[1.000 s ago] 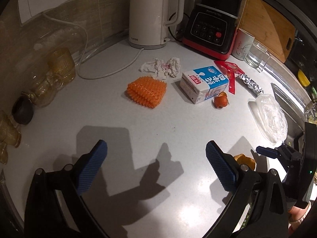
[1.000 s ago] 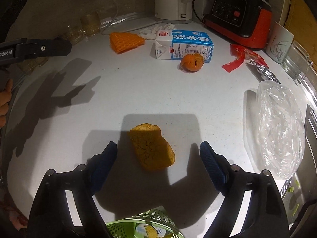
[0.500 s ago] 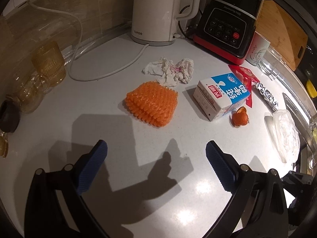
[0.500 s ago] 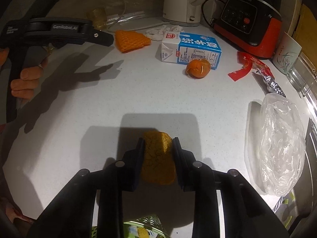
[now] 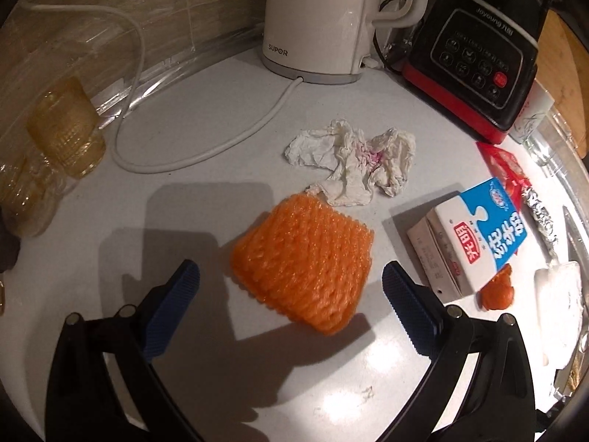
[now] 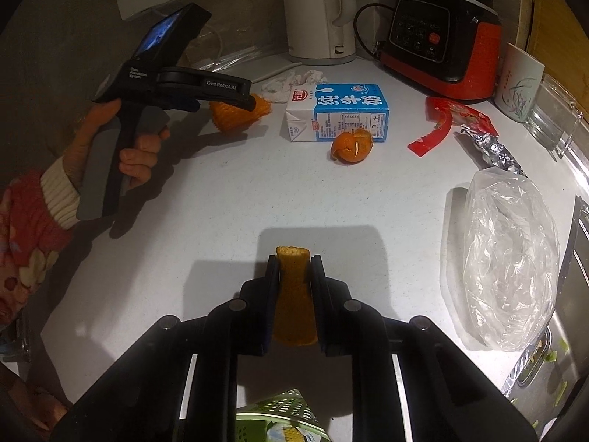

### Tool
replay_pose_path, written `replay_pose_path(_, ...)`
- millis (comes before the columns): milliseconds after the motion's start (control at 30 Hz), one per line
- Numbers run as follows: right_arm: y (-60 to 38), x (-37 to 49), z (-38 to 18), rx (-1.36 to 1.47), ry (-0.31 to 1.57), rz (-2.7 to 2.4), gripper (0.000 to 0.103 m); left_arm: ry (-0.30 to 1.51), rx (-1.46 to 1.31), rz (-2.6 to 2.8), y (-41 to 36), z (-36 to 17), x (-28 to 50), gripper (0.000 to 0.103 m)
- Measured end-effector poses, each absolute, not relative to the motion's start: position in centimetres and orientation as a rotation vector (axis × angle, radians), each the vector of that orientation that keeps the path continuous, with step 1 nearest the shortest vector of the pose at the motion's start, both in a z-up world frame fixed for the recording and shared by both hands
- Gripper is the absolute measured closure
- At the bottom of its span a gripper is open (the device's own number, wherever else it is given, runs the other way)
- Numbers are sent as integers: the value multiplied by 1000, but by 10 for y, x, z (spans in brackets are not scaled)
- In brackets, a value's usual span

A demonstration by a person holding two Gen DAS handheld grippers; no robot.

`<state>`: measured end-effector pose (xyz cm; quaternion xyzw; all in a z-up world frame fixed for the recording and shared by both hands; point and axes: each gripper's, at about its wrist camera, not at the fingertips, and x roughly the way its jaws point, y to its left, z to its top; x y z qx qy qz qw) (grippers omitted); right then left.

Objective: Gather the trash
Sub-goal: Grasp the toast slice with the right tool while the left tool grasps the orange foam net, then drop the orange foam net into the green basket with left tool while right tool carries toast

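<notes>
My right gripper (image 6: 294, 259) is closing, its pads pressing both sides of a curled piece of orange peel (image 6: 292, 294) on the white counter (image 6: 221, 221). My left gripper (image 5: 291, 269) is open and hangs over an orange foam fruit net (image 5: 305, 228), which lies between its blue fingers (image 5: 173, 305) without touching them. Behind the net lie a crumpled tissue (image 5: 353, 169) and a blue-and-white milk carton (image 5: 475, 235) on its side. A mandarin peel (image 6: 351, 145), a red wrapper (image 6: 452, 118), a foil scrap (image 6: 493, 149) and a clear plastic bag (image 6: 508, 258) lie to the right.
A white kettle (image 5: 324, 18) with its cord (image 5: 206, 147) and a red-and-black blender (image 5: 478, 59) stand along the back wall. Amber glasses (image 5: 66, 129) sit at the left. A cup (image 6: 519, 81) stands at the right. A green basket (image 6: 283, 412) shows under my right gripper.
My right gripper closed on the orange peel piece, which now stands on edge between the pads. My left gripper moved forward and down until the foam net lay between its open fingers.
</notes>
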<state>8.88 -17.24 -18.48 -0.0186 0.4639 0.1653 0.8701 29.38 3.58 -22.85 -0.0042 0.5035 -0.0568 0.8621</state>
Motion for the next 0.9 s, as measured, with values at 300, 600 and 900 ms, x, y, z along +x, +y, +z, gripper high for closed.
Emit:
replay_pose_path(300, -179, 90, -179, 9, 958, 324, 85, 1066, -11, -141, 30, -232, 293, 60)
replay_pose_path(600, -188, 77, -169, 68, 945, 273, 85, 1007, 5, -194, 29, -193, 251, 80)
replay_pose_path(900, -202, 11, -133, 93, 880, 194, 85, 1027, 71, -352, -12, -152, 137, 80)
